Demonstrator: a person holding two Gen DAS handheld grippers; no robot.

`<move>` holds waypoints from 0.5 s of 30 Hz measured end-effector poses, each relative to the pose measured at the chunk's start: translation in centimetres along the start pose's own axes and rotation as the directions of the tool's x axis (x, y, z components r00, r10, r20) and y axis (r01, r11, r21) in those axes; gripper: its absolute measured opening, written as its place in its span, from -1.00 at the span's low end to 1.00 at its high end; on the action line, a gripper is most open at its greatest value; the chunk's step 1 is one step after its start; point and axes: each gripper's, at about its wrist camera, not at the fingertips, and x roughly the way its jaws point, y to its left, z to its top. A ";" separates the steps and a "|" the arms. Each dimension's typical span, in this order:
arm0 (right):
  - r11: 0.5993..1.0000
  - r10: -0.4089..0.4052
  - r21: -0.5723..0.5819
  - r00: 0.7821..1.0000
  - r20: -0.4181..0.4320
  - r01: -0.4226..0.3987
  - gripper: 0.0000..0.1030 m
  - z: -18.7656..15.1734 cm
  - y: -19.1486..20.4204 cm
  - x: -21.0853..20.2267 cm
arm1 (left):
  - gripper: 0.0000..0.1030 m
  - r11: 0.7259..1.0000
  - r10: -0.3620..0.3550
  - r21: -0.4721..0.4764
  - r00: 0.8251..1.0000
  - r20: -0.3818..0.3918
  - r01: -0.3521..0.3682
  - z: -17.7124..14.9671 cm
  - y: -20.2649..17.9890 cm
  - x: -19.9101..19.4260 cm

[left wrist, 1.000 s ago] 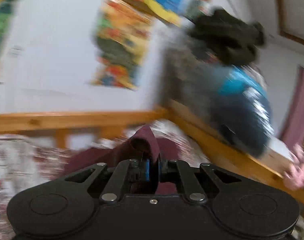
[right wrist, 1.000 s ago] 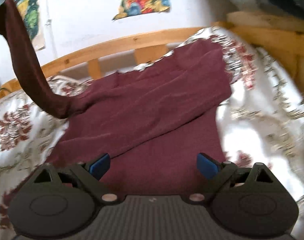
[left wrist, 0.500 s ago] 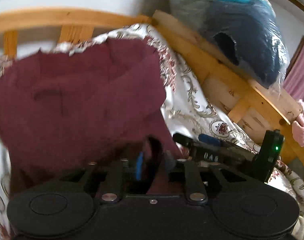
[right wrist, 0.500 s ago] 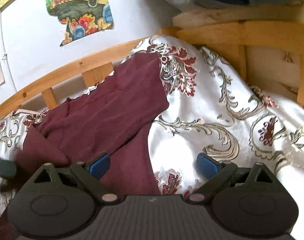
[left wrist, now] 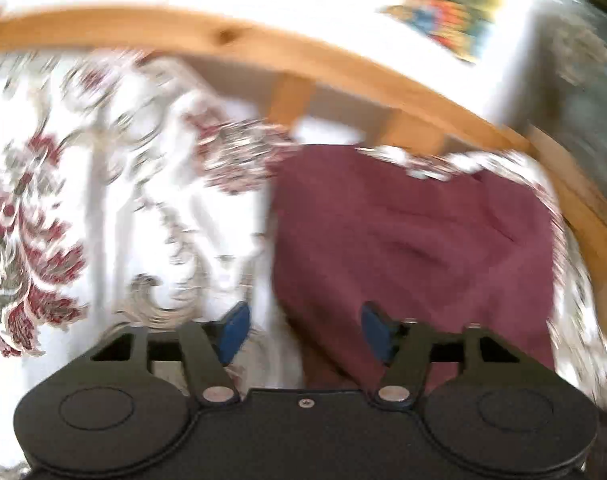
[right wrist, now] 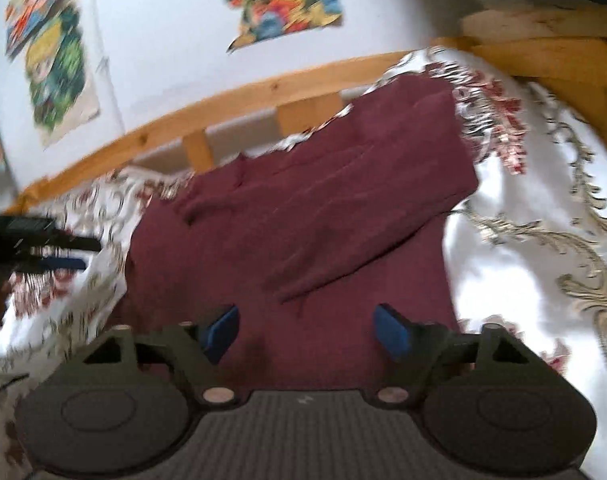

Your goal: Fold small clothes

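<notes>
Where posters (right wrist: 271, 4) hang – blurred; maroon garment (right wrist: 323, 208) lies unlabelled

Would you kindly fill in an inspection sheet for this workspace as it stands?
Surface: bed with white floral bedspread.
Job's things: maroon garment lying on the bedspread, a sleeve folded across it.
Clutter: nothing seen on the bed besides the garment.
Grippers: left claw has just been opening, its near edge of the garment between the pads, unpressed; right claw has just been closing, still open over the garment.
Cables: thin dark line at the lower left edge of the right view, unclear.
Surroundings: wooden bed rail; posters on white wall.
</notes>
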 end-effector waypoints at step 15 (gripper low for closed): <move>0.999 -0.023 -0.033 0.997 -0.069 0.021 -0.85 -1.4 0.3 1.4 | -0.99 0.960 -0.185 -0.211 0.982 0.027 0.187 1.3 3.8 3.7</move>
